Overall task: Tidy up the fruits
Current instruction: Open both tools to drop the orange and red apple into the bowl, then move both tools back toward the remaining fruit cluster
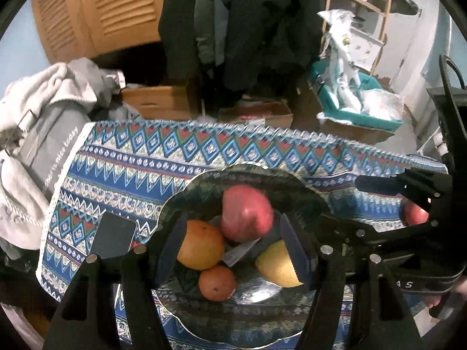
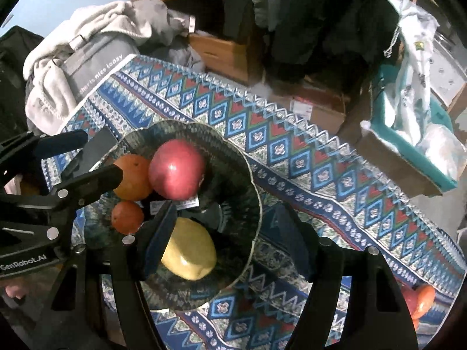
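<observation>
The dark scalloped glass bowl (image 2: 251,175) near the patterned tablecloth's (image 2: 321,157) front edge collects a red apple (image 2: 176,169), two oranges and a yellow lemon (image 2: 189,252). Left gripper (image 1: 233,248) and right gripper (image 2: 224,239) hover empty, jaws apart. Loose fruit (image 2: 420,299) remains at the right edge.

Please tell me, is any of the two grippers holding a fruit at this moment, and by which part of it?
Nothing is held. The left gripper and the right gripper both hang open above the glass bowl, and no fruit touches their fingers.
</observation>
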### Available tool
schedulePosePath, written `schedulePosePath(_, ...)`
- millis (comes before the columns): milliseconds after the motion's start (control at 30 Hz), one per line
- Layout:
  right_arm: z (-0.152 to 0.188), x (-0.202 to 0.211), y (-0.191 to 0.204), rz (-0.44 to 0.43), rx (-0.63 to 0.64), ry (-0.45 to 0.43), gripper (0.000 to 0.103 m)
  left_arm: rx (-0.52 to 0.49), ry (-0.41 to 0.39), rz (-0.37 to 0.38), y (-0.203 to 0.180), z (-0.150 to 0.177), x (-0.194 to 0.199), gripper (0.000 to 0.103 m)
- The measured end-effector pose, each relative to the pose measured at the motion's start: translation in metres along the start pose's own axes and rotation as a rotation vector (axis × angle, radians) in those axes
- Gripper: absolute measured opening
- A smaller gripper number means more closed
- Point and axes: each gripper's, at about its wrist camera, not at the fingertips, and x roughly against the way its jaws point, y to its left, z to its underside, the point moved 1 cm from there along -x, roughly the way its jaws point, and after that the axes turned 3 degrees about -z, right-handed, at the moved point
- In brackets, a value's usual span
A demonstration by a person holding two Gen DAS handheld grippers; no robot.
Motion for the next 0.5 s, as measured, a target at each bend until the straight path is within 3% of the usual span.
schedulePosePath(500,0.029,0.066,-0.031,0.088,-0.027,-0.079,0.073,-0.06,-0.086,0.072,-0.043,-0.01,0.046,0.069)
